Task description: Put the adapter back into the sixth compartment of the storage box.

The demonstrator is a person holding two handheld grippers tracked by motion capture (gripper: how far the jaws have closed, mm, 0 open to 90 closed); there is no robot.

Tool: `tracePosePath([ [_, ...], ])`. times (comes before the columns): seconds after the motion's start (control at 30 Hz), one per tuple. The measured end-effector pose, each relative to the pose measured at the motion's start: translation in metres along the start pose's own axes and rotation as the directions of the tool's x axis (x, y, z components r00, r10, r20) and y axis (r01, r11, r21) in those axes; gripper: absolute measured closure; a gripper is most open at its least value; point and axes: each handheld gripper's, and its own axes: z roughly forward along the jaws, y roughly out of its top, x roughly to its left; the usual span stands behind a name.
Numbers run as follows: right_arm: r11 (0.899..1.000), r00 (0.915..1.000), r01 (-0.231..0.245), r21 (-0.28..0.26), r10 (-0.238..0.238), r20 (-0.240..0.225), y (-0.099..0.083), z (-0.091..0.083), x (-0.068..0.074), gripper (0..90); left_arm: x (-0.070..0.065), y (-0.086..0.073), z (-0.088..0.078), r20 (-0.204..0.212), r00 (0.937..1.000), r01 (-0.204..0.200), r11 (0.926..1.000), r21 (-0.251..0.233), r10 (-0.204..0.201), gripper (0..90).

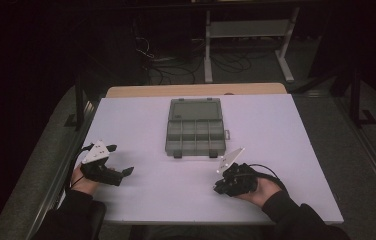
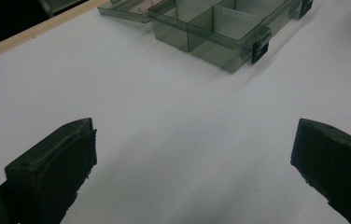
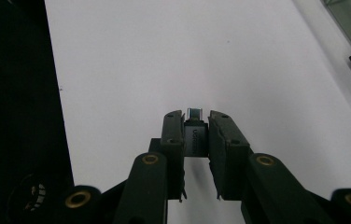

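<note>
While one open compartment box [image 1: 195, 127] lies on the table [image 1: 276, 130], two grippers rest nearby. Left gripper [image 2: 192, 158] gapes wide; right gripper [image 3: 196, 122] clamps one small adapter [image 3: 195, 132].

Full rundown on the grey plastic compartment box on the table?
The translucent smoke-grey plastic organiser box lies flat at the centre of the white table, lid swung open to the far side. Dividers split the tray into small compartments, seemingly empty. Two dark latches sit on its near edge. Neither gripper touches it.
</note>
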Motion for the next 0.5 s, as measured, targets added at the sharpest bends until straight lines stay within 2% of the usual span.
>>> tracePosePath([
  [0.27,1.0,1.0,-0.003,-0.01,0.003,-0.005,0.002,-0.004,0.0,75.1,0.0,0.0,-0.001,-0.001,1.0,0.004,0.9999,-0.01,-0.004,0.0],
  [0.5,0.999,0.9999,-0.012,-0.037,0.012,-0.001,0.003,-0.014,-0.005,75.1,0.001,0.0,-0.002,-0.002,1.0,0.005,0.9999,-0.013,-0.005,0.0],
])
